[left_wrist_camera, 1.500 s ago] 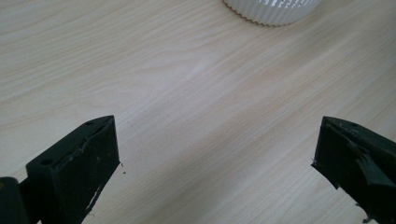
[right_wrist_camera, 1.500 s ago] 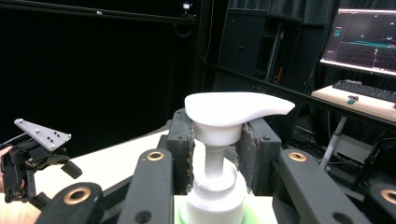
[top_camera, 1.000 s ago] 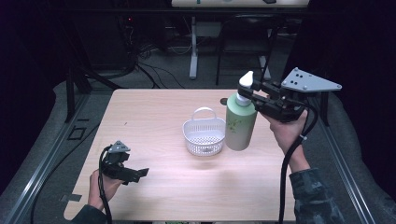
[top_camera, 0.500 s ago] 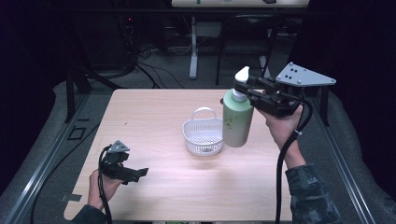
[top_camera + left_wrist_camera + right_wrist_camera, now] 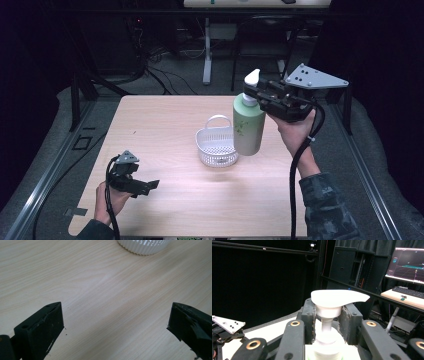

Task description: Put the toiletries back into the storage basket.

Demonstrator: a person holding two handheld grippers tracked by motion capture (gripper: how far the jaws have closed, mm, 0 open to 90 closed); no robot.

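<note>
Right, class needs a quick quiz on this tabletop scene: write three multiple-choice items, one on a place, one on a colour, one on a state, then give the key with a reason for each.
1. Where does the right gripper grip the pump bottle?
A. At the neck under the pump head
B. Around the base
C. Across the middle of the body

2. What colour is the basket on the table?
A. Black
B. White
C. Red

3. How do the jaws of the left gripper stand?
A. Shut on the basket
B. Shut on a cloth
C. Open, holding nothing

Key: 1 A, the right gripper view shows the jaws closed on the neck below the white pump head. 2 B, the high view shows a white slotted basket with a handle. 3 C, the left gripper view shows the jaws wide apart over bare wood.
</note>
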